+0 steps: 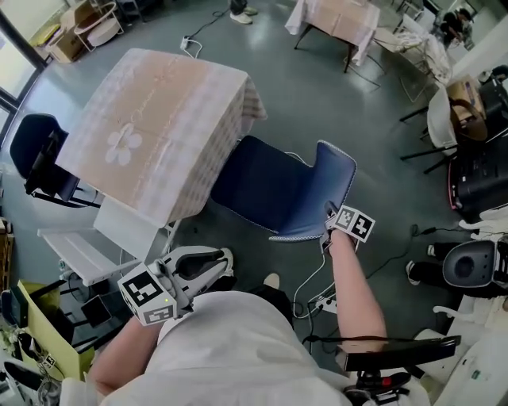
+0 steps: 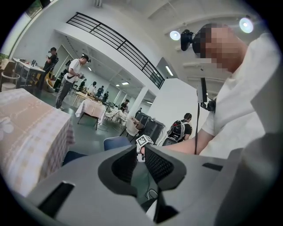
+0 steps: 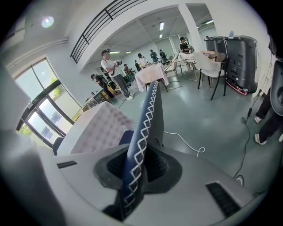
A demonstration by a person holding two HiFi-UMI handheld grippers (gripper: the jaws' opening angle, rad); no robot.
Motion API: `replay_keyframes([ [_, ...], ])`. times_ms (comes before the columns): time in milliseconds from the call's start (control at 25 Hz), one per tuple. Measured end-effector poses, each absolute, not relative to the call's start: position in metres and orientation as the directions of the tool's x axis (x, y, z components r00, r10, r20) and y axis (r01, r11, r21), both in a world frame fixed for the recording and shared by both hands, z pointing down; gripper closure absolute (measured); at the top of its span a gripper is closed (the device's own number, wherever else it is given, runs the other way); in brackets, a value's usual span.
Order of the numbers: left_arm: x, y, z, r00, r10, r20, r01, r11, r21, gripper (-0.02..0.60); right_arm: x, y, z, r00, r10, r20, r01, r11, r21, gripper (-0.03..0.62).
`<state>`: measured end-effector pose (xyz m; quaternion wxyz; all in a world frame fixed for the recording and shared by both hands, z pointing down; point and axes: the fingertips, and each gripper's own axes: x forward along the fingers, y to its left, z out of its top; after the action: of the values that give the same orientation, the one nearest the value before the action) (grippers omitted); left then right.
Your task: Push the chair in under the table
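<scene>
A blue chair (image 1: pixel 274 190) stands beside the table (image 1: pixel 151 119) with the pink checked cloth, its seat partly under the cloth's hanging edge. My right gripper (image 1: pixel 332 216) is shut on the top edge of the chair's backrest (image 1: pixel 329 178). In the right gripper view the white-stitched backrest edge (image 3: pixel 148 114) runs up between the pads of the right gripper (image 3: pixel 137 165), with the table (image 3: pixel 104 128) beyond it. My left gripper (image 1: pixel 226 262) hangs close to my body, away from the chair. Seen from the left gripper view, the left gripper (image 2: pixel 140 152) looks shut with nothing in it; the chair (image 2: pixel 116 142) shows past it.
A dark chair (image 1: pixel 40 155) stands at the table's far left side. A power strip (image 1: pixel 321 303) and a white cable (image 3: pixel 185 143) lie on the floor near the chair. A second clothed table (image 1: pixel 341 20), a white chair (image 1: pixel 444 119) and black machines (image 1: pixel 480 178) stand at the right.
</scene>
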<state>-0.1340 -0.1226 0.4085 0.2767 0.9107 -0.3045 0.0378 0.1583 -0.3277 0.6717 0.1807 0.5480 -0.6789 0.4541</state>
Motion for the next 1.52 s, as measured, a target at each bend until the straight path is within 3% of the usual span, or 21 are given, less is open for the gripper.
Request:
replay_keyframes([
  [800,-0.239,-0.113,0.418,0.762,-0.602,0.236,-0.625,-0.590,0.511,0.522,0.002,-0.364,0.674,-0.394,-0.549,0.737,-0.899,0.064,-0.434,0.514],
  [1080,-0.248,-0.111,0.420,0.770,-0.594,0.235,-0.618,-0.601,0.506,0.522,-0.009,-0.367,0.675,-0.395,-0.547,0.738,-0.905,0.091,-0.417,0.484],
  [1240,-0.247,-0.113,0.422,0.783,-0.577,0.230,-0.604,-0.618,0.503,0.522,-0.004,-0.362,0.670,-0.372,-0.553,0.746,-0.921,0.123,-0.369,0.425],
  [1520,-0.221,-0.118,0.422,0.832,-0.514,0.208,-0.543,-0.680,0.492,0.522,0.008,-0.346,0.606,-0.382,-0.632,0.674,-0.924,0.237,-0.300,0.424],
])
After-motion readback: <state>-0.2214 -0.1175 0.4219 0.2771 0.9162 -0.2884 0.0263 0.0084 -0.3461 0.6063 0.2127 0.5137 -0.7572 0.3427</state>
